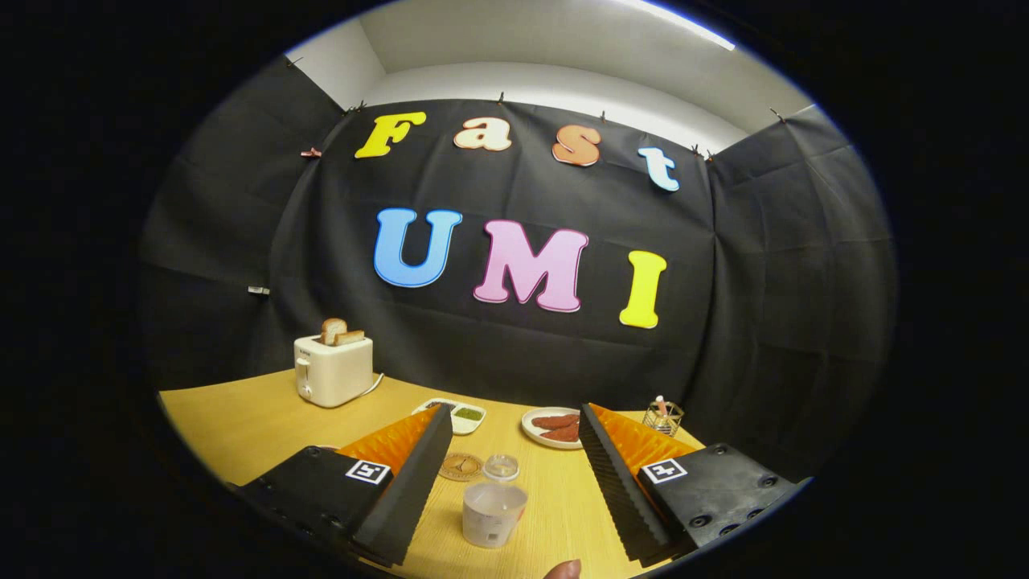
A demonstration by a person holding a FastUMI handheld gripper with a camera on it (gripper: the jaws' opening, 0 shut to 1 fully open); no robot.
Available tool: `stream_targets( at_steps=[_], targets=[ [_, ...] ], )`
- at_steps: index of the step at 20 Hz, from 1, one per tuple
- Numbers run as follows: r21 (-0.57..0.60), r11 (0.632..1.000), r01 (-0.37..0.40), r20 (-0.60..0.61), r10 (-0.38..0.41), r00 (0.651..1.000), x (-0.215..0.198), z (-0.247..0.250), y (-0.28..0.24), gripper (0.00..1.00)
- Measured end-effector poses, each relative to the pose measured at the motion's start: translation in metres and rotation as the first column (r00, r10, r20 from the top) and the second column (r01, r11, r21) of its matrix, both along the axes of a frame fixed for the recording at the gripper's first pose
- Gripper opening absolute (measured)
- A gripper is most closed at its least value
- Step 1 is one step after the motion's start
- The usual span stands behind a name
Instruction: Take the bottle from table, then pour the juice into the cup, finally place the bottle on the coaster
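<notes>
My gripper (510, 474) is open, with its two fingers spread wide above the wooden table (241, 426). Between the fingers stands a translucent white container (493, 512) with an open top, upright on the table. Just beyond it sits a small clear vessel (501, 466), also upright. I cannot tell which of the two is the bottle and which the cup. A round wooden coaster (459, 466) lies flat to the left of the clear vessel, close to the left finger (418, 474). Neither finger touches anything.
A white toaster (333, 371) with bread in its slots stands far left by the cloth wall. A white dish with green sauce (460, 416), a plate of brown food (555, 428) and a small wire basket (663, 416) line the back. A person's fingertip (563, 569) shows nearest me.
</notes>
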State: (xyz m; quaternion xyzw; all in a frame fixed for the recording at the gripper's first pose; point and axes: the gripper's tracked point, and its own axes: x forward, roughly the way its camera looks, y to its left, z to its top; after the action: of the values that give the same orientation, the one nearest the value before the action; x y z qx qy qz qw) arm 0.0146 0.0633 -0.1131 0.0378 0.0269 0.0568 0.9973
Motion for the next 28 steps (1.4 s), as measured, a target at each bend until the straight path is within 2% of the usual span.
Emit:
stream_targets(
  at_steps=[3,10,20,21,23,24,28],
  targets=[
    [-0.001,1.000,-0.013,-0.014,0.013,1.000,0.004,-0.034,0.009,0.97],
    [0.029,0.999,0.023,-0.056,-0.022,0.998,0.015,-0.098,0.027,0.97],
    [0.037,0.997,0.070,-0.077,-0.067,0.995,0.028,-0.134,0.034,0.97],
    [0.042,0.996,0.080,-0.090,-0.076,0.993,0.028,-0.136,0.033,0.95],
    [0.054,0.992,0.117,-0.107,-0.111,0.988,0.029,-0.134,0.027,0.80],
    [0.047,0.990,0.133,-0.122,-0.126,0.984,0.029,-0.136,0.026,0.77],
    [-0.043,0.991,0.128,-0.135,-0.133,0.982,0.030,-0.114,0.026,0.72]
  ],
)
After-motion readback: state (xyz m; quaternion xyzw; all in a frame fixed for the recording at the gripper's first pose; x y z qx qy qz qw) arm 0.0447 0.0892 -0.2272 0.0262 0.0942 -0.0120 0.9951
